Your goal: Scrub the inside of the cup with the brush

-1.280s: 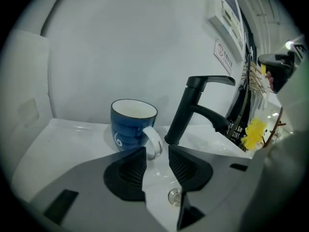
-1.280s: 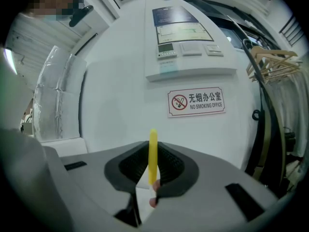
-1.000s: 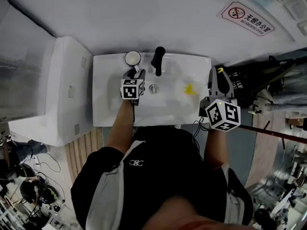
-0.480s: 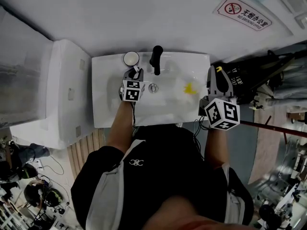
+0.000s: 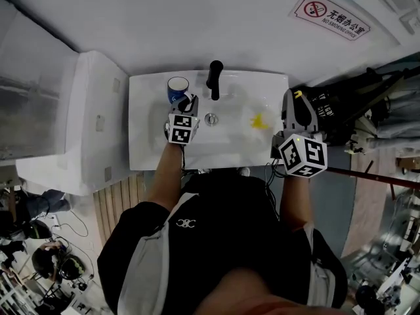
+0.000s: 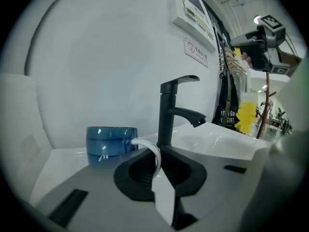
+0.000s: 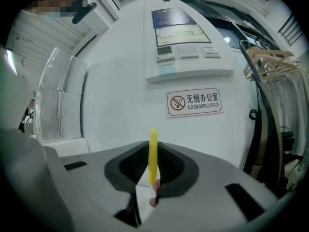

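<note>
Left gripper view: left gripper (image 6: 158, 167) had just closed onto the white handle (image 6: 150, 149) of the blue cup (image 6: 111, 140), which sat on the sink rim (image 6: 65, 154) beside the black faucet (image 6: 170, 112) — rigid, glossy, probably slippery, so the handle suited gripping. Right gripper (image 7: 152, 174) clamped the yellow brush (image 7: 153, 149).

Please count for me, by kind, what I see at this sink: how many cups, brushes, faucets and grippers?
Cup: 1
Brush: 1
Faucet: 1
Grippers: 2, the left gripper and the right gripper
Total: 5
</note>
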A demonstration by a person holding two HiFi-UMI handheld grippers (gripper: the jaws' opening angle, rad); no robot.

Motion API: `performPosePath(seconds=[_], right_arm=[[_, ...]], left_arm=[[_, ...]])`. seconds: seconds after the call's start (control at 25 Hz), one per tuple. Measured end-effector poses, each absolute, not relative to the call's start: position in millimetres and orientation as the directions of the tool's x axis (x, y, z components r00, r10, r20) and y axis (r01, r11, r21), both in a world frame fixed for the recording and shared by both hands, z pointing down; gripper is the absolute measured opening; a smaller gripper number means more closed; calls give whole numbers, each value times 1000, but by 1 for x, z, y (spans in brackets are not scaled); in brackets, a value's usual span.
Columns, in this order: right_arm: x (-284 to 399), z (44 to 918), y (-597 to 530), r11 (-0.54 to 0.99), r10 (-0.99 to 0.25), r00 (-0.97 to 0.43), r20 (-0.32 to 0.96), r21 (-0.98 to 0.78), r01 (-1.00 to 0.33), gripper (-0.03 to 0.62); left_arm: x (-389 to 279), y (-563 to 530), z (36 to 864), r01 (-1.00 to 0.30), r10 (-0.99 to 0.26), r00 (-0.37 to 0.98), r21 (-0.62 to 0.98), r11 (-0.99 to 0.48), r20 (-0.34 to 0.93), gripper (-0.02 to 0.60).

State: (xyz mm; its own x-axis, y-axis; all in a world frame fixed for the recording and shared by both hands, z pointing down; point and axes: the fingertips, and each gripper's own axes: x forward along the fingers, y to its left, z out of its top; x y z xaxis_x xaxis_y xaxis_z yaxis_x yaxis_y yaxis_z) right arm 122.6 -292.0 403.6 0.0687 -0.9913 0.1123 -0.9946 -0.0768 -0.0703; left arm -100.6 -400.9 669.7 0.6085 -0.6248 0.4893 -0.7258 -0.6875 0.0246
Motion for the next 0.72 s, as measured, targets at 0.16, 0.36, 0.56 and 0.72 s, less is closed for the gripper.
performPosePath(seconds=[0.16,0.36,0.56,0.72], right_arm=[[125,401,-284,-40,-995,32,100,-78,-996,48],[126,391,-278,23,-997,-29,75,-90,-996,48],[121,381,-278,97,-994,-102,39,-102,-990,48],[118,372,-277,152,-988,-154,13,-104,-983,48]], left_arm=[[-105,-386,654,-742,-649,611,44,-669,453,43],[-104,-353,609,-739,-674,656,106,-666,338,48],[-97,-315,562,-721,-692,676,31,-693,256,48],[-79,-285,525,-690,-684,705,-40,-722,187,48]])
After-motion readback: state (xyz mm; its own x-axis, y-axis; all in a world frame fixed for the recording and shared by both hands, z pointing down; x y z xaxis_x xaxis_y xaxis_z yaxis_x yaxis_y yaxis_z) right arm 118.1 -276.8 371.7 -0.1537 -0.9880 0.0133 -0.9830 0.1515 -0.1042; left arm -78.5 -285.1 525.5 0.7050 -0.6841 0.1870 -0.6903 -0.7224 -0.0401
